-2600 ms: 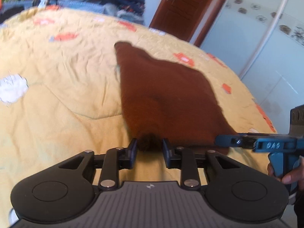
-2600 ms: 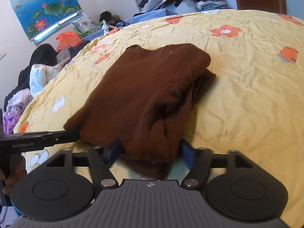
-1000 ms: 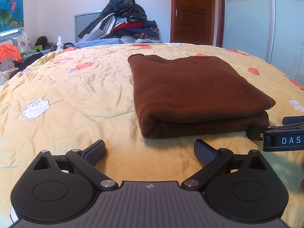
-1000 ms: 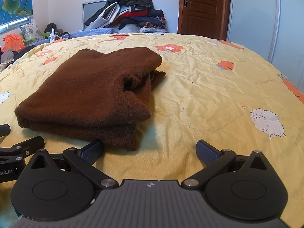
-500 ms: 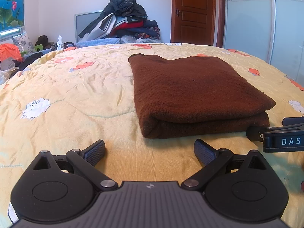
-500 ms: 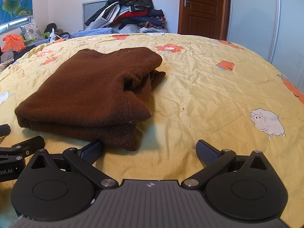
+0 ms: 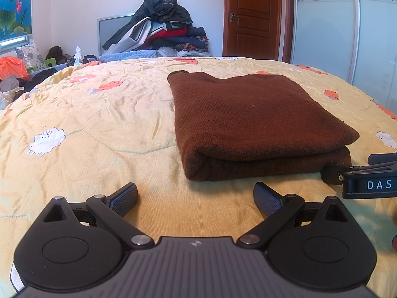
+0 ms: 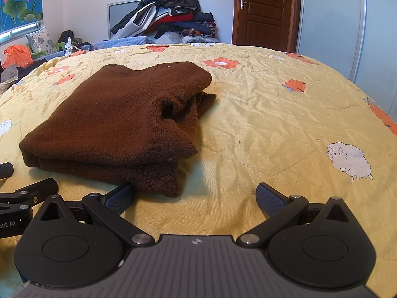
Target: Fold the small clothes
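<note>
One brown sweater (image 7: 250,121) lies folded into a thick rectangle on the yellow bed (image 7: 94,129), its layers stacked and its near edge facing both cameras. In the left wrist view its long axis appears to run away from the camera toward the door (image 7: 253,17), with the rounded fold along the left side and front. In the right wrist view the sweater (image 8: 116,121) sits ahead and to the left, and its right side is looser, with a bunched pocket of cloth and some lower layers poking out toward the far right corner.

Both tools rest low at the near edge, apart from the cloth. The left hand-held gripper (image 7: 196,198) has its jaws spread wide and holds nothing; the sweater's near left corner lies just ahead of it, slightly right of centre. The right hand-held gripper (image 8: 194,197) is likewise spread and empty, its left finger just beside the sweater's near right corner; whether it touches cannot be told.

Judging from the neat stack, the fold looks essentially finished. If any tidying follows, the right hand-held gripper is the nearer one to the untidy right side.
</note>
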`<state>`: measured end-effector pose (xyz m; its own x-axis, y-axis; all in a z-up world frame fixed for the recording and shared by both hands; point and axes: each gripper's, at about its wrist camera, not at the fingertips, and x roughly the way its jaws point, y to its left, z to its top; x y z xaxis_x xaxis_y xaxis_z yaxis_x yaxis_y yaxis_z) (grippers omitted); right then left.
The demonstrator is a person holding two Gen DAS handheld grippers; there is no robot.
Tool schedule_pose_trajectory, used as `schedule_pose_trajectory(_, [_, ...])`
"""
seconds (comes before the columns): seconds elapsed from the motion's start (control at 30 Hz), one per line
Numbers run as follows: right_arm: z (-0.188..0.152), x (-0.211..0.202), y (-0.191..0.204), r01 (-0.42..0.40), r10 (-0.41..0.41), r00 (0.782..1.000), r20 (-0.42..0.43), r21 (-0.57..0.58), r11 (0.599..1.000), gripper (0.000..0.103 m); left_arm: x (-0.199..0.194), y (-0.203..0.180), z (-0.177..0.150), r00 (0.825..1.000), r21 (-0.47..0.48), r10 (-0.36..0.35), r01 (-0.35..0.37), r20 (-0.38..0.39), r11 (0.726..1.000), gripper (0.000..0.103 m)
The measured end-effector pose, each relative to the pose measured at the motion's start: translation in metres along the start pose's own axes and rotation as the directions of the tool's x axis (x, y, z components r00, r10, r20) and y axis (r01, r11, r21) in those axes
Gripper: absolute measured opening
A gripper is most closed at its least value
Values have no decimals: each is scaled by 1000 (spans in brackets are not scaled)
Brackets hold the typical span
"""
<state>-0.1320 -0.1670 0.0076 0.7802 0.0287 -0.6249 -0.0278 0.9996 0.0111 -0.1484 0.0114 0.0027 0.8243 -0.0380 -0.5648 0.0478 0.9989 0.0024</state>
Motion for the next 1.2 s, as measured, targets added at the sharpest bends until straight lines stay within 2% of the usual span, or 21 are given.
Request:
schedule_pose_trajectory(0.67, [0,-1,0,0,0,1000,0,0,1000,103,0,-4,2,1000,-7,14,-14,-18,1000,103])
schedule_pose_trajectory(1.2, [0,0,0,1,-1,1000,0,0,1000,103,0,-6,5,998,-51,38,-40,-42,998,103])
